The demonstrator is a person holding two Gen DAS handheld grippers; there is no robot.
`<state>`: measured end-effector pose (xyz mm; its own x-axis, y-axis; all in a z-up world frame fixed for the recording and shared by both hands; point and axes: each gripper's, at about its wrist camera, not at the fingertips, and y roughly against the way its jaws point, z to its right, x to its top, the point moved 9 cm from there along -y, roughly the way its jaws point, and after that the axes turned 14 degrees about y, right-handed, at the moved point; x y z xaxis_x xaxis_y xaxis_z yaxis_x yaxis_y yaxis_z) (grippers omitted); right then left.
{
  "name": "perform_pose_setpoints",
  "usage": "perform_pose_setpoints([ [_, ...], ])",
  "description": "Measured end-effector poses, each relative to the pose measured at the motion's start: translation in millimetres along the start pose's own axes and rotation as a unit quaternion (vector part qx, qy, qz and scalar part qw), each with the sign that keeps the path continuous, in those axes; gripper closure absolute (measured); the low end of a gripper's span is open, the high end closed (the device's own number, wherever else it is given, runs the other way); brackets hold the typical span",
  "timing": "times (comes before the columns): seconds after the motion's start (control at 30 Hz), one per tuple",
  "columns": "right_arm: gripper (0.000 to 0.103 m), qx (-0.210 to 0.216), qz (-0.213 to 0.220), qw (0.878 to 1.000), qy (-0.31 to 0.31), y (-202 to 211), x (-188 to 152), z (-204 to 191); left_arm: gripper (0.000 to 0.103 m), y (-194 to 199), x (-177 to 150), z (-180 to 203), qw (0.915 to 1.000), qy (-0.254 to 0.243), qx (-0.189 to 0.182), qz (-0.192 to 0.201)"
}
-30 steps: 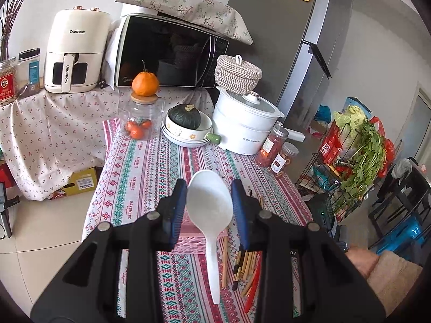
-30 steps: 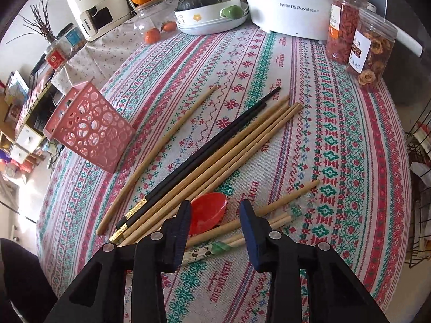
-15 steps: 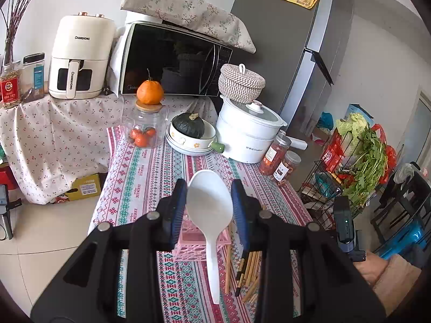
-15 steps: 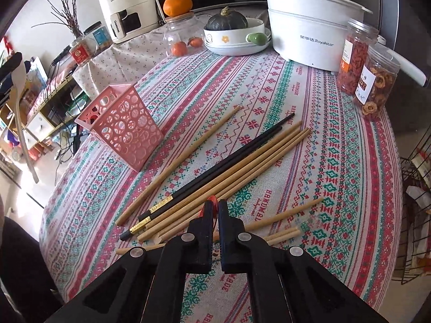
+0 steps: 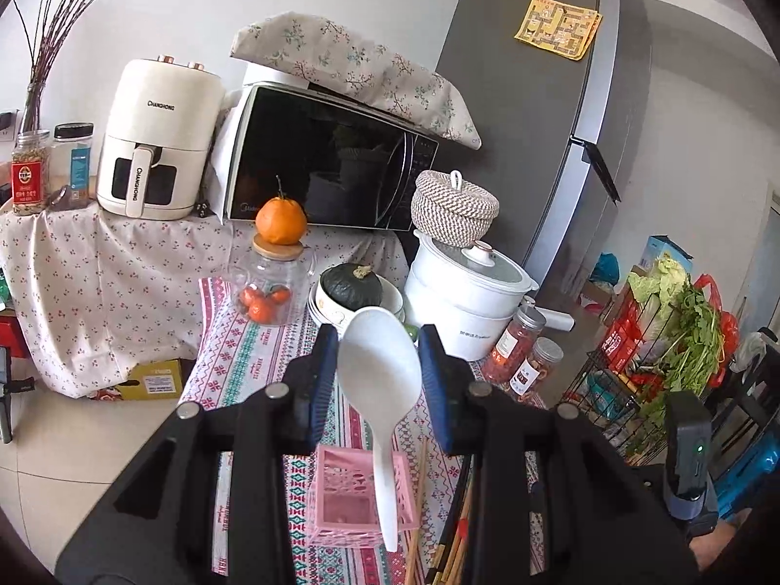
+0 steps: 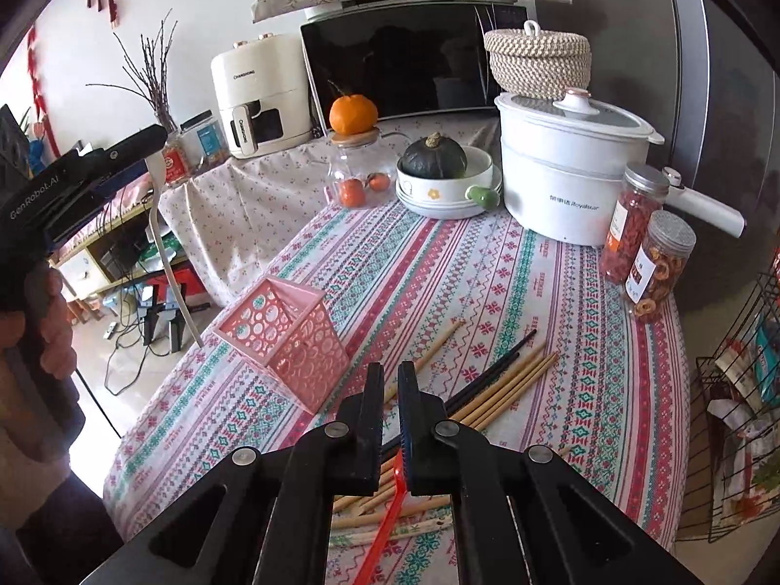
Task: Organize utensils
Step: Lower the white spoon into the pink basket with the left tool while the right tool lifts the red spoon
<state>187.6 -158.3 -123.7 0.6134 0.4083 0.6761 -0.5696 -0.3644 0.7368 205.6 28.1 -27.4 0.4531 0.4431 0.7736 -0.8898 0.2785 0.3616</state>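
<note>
My left gripper point(image 5: 379, 365) is shut on a white spoon point(image 5: 380, 370), bowl up, its handle hanging down over the open top of the pink holder point(image 5: 341, 497). In the right wrist view the left gripper point(image 6: 122, 156) holds that spoon point(image 6: 170, 273) to the left of and above the pink holder point(image 6: 287, 336). My right gripper point(image 6: 389, 390) is shut on a red spoon point(image 6: 385, 521), whose handle hangs below the jaws, lifted off the table. Wooden and black chopsticks point(image 6: 502, 380) lie on the striped tablecloth point(image 6: 438, 268).
At the back stand a white pot point(image 6: 570, 170), a bowl with a dark squash point(image 6: 438, 170), a glass jar with an orange on top point(image 6: 356, 170) and two snack jars point(image 6: 648, 243). A wire rack point(image 6: 736, 390) stands right of the table.
My right gripper has risen from the table with the red spoon, after closing on it. My left gripper has lifted and brought the white spoon's handle over the pink holder.
</note>
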Motion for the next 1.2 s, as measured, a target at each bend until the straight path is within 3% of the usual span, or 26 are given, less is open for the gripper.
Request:
perform_pose_setpoints([
  [0.03,0.062,0.011,-0.031,0.999,0.003,-11,-12,-4,0.067,0,-2,1,1.0,0.002,-0.002,-0.005],
  [0.1,0.052,0.013,-0.075,0.997,0.011,-30,-32,-10,0.067,2,-3,3,1.0,0.001,-0.005,-0.008],
  [0.3,0.054,-0.005,-0.18,0.984,0.008,-77,-74,-12,0.067,11,-1,5,1.0,-0.001,-0.008,-0.005],
  [0.4,0.078,-0.014,-0.201,0.98,0.003,-90,-83,-8,0.067,13,1,4,1.0,-0.006,-0.005,0.004],
  [0.43,0.078,-0.016,-0.203,0.979,0.001,-92,-85,-7,0.067,14,3,5,0.9999,-0.009,-0.004,0.01],
  [0.6,0.08,-0.019,-0.172,0.985,-0.005,-78,-80,-3,0.067,13,11,10,0.9979,-0.028,0.002,0.058],
  [0.77,0.08,-0.038,-0.11,0.993,-0.029,-48,-59,7,0.067,0,7,16,0.9886,-0.085,0.024,0.121],
  [0.97,0.08,-0.06,-0.039,0.997,-0.042,-19,-28,11,0.066,-24,-10,9,0.9847,-0.121,0.05,0.115],
  [1.07,0.08,-0.07,-0.013,0.996,-0.045,-10,-15,11,0.065,-36,-18,2,0.9873,-0.122,0.051,0.088],
  [1.2,0.08,-0.08,0.014,0.995,-0.049,0,-1,9,0.035,-45,-24,-5,0.9942,-0.093,0.046,0.027],
])
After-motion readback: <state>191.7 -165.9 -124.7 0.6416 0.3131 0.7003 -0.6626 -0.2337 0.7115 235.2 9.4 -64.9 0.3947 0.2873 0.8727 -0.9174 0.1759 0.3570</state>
